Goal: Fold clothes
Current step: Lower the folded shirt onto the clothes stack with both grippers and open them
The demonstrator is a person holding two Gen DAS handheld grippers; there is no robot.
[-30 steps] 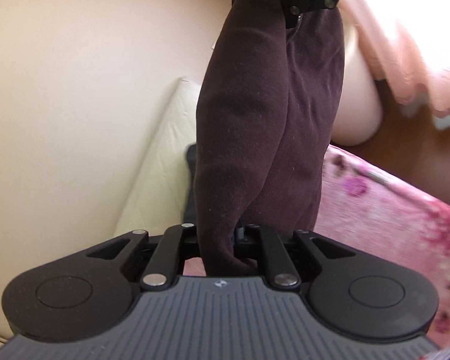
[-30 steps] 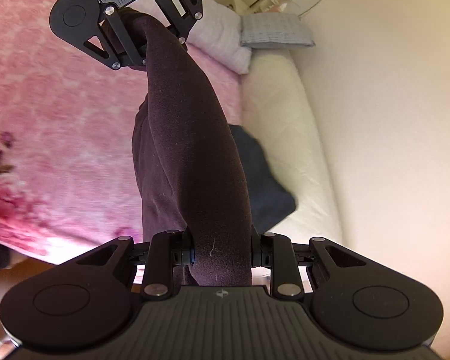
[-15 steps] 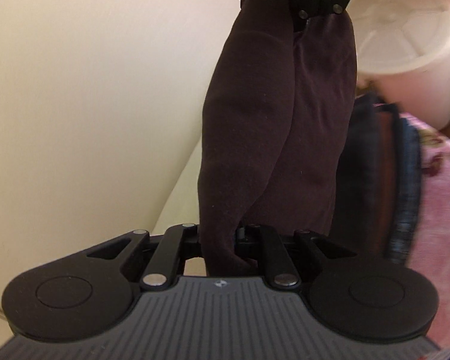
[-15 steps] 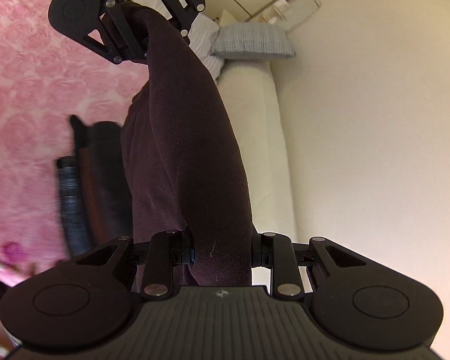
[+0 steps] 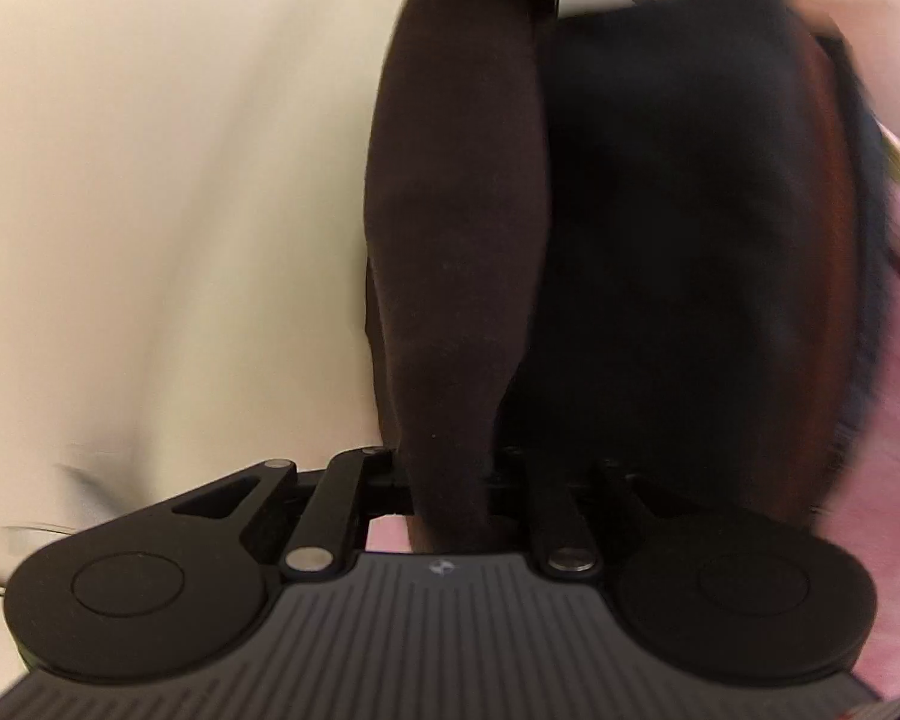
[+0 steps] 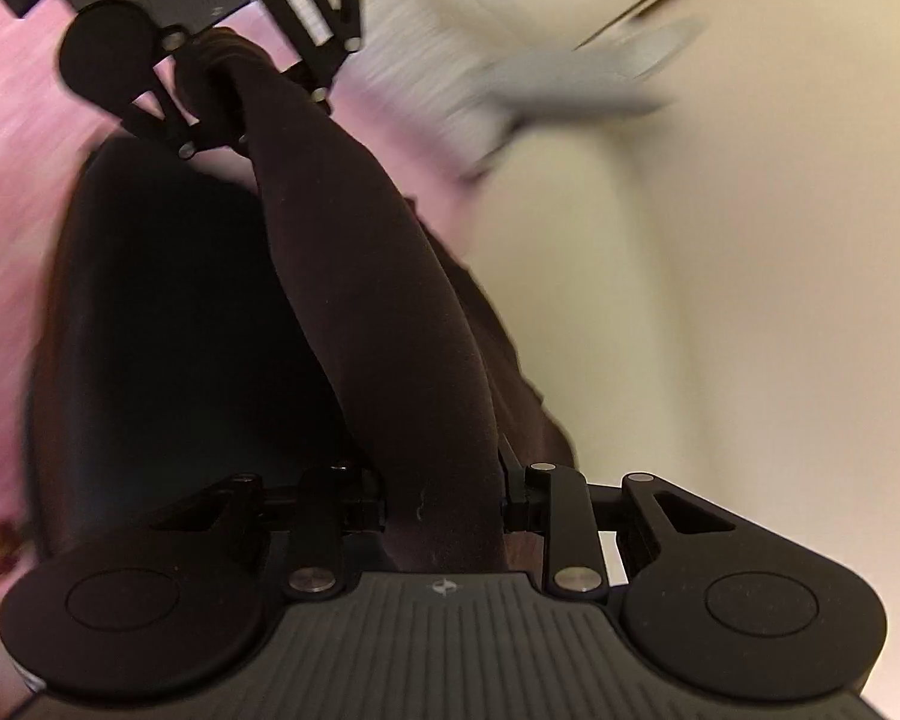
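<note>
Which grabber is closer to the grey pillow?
Left. The left gripper is up beside the grey pillow; the right gripper is farther back, both clamping the dark maroon cloth.

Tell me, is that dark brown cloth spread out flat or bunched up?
Bunched up: the dark brown cloth runs as a narrow roll between the left gripper and right gripper, both clamping it.

Black tool (image 5: pixel 450 480), ribbed grey housing, round discs, silver screws

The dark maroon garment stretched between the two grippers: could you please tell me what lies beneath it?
Beneath the dark maroon garment lies a stack of dark folded clothes on a pink floral bedspread. The cream surface lies alongside. The garment hides part of the stack.
</note>
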